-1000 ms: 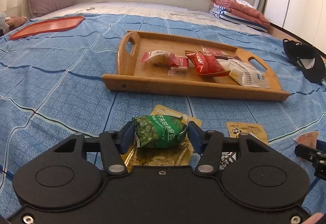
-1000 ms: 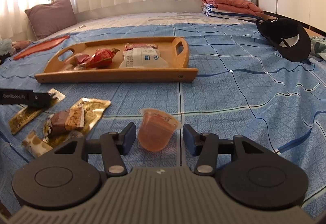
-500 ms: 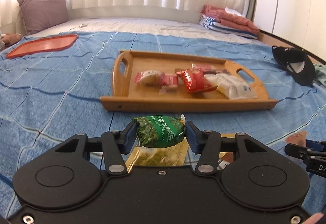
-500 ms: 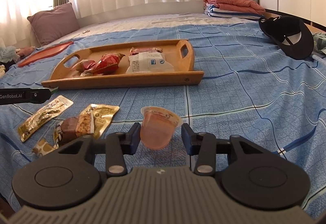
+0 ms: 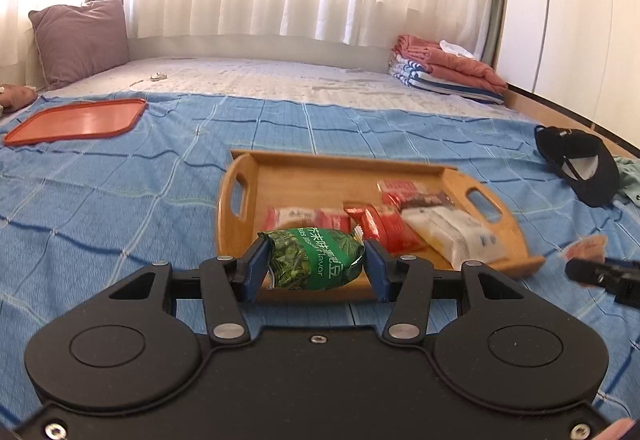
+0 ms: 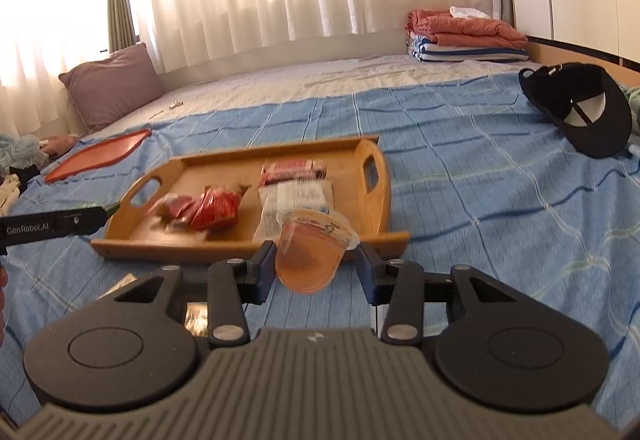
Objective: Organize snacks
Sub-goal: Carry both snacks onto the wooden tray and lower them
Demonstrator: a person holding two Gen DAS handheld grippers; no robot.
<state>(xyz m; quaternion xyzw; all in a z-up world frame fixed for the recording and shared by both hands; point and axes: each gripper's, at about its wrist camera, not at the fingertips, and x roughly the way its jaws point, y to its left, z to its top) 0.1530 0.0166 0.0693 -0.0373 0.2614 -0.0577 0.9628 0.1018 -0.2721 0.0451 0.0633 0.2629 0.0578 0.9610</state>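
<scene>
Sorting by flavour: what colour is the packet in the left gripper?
Green snack packet with white lettering, clearest in the left wrist view.

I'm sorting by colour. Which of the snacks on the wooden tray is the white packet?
The white packet lies at the tray's right end in the left wrist view, beside the red packets. It is the only pale one; the others are red.

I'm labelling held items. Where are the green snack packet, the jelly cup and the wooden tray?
green snack packet (image 5: 314,258), left wrist view, printed front.
jelly cup (image 6: 310,260), right wrist view, orange side wall.
wooden tray (image 5: 308,182), left wrist view, bare floor.
</scene>
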